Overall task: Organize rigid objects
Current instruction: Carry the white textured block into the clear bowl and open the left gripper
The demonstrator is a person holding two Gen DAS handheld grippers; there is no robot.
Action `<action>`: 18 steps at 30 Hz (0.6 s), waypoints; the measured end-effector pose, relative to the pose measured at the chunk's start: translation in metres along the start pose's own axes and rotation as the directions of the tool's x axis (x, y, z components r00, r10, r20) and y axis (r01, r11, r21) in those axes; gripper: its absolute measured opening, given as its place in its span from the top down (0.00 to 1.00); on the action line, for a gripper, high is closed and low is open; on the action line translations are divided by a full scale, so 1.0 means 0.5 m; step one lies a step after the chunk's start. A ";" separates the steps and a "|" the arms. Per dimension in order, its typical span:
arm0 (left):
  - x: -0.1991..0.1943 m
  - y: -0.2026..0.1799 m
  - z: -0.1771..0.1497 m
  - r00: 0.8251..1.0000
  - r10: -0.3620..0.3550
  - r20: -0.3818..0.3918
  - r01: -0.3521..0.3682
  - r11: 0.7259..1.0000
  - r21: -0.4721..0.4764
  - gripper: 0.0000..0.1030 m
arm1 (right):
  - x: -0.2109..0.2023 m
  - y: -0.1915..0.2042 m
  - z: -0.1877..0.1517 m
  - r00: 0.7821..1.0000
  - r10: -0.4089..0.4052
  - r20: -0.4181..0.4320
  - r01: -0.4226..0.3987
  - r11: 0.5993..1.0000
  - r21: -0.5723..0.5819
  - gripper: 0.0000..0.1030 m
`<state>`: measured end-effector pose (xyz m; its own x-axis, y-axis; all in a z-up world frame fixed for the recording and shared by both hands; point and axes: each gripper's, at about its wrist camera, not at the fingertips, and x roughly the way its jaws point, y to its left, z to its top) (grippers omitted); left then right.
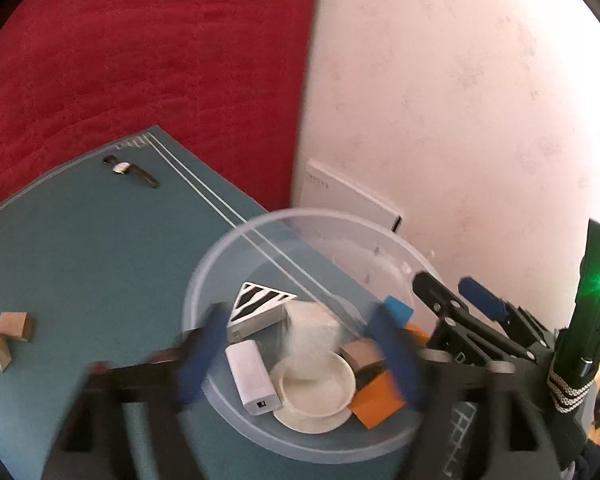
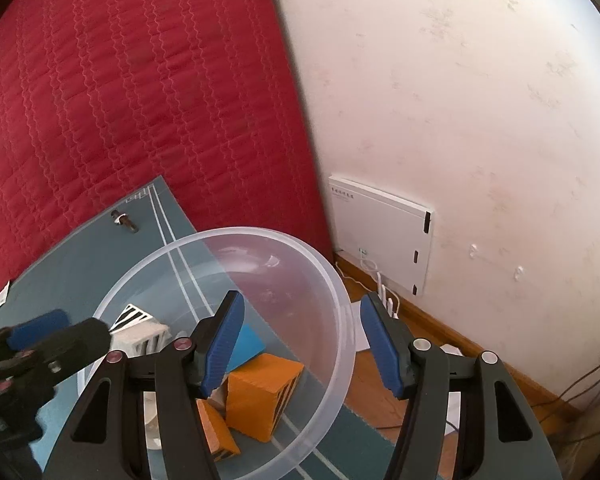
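Since the left gripper (image 1: 298,312) stands wide open over the clear plastic bowl (image 1: 204,280), with nothing pressed by its blue ribbed pads, the blurred white block (image 1: 312,332) between them appears loose, above the round white dish (image 1: 320,400). Risk, as judged: a hard block landing on that smooth dish may bounce, chip it, or tip out the stacked pieces. Beside the dish lie a glossy white rounded box (image 1: 252,380), a matte orange block (image 1: 376,400), a blue block (image 1: 398,308) and a black-and-white striped wedge (image 1: 260,300), all rigid and sharp-edged except the box. The right gripper (image 2: 300,302) is part open and straddles the bowl's thin rim, one finger inside and one outside; neither pad seems to clamp the wall, so the light, slippery bowl could slide on the teal mat (image 1: 80,260). Further ahead of the left gripper, cardboard-brown wedges (image 1: 14,326) and a wristwatch (image 1: 130,170) remain on the mat, outside the bowl. Beyond: red quilted cover (image 1: 140,60).
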<state>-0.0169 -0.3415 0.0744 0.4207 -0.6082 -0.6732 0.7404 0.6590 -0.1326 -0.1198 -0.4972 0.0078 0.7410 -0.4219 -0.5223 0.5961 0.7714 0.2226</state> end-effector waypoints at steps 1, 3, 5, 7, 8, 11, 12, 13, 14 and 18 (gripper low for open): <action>-0.004 0.006 -0.002 1.000 0.010 0.024 -0.010 1.000 -0.009 0.17 | -0.001 0.000 -0.001 1.000 -0.002 0.005 0.002 1.000 -0.002 0.40; -0.007 0.014 -0.006 0.999 0.022 0.027 -0.022 1.000 -0.008 0.17 | 0.000 0.001 -0.001 1.000 -0.002 0.005 0.002 1.000 -0.004 0.40; -0.010 0.028 -0.010 0.998 0.052 0.029 -0.051 0.999 -0.016 0.17 | 0.000 0.003 -0.001 1.000 -0.002 0.010 0.003 1.000 -0.011 0.40; -0.013 0.039 -0.014 0.996 0.086 0.031 -0.085 0.996 -0.020 0.17 | -0.004 0.006 -0.001 1.000 -0.003 0.021 0.004 1.000 -0.021 0.40; -0.014 0.045 -0.016 0.995 0.098 0.031 -0.097 0.995 -0.023 0.17 | -0.006 0.008 -0.002 1.000 -0.003 0.026 0.004 1.000 -0.025 0.40; -0.019 0.062 -0.020 0.991 0.126 0.034 -0.125 0.991 -0.041 0.13 | -0.011 0.014 -0.003 0.999 -0.004 0.038 0.005 0.999 -0.038 0.40; -0.021 0.066 -0.022 0.990 0.136 0.035 -0.135 0.990 -0.045 0.11 | -0.013 0.016 -0.004 0.999 -0.001 0.039 0.003 0.999 -0.040 0.40; -0.023 0.069 -0.024 0.988 0.148 0.036 -0.146 0.988 -0.049 0.10 | -0.013 0.018 -0.004 0.999 0.003 0.039 -0.002 0.999 -0.044 0.40; -0.025 0.074 -0.025 0.986 0.161 0.038 -0.159 0.986 -0.053 0.09 | -0.013 0.019 -0.004 0.999 0.004 0.039 -0.002 0.999 -0.046 0.40; -0.029 0.089 -0.032 0.979 0.200 0.037 -0.197 0.978 -0.066 0.04 | -0.017 0.022 -0.004 0.999 0.006 0.047 -0.003 0.998 -0.057 0.40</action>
<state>0.0015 -0.2963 0.0669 0.5794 -0.4805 -0.6583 0.6067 0.7936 -0.0454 -0.1201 -0.4843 0.0130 0.7581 -0.4391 -0.4821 0.5753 0.7985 0.1773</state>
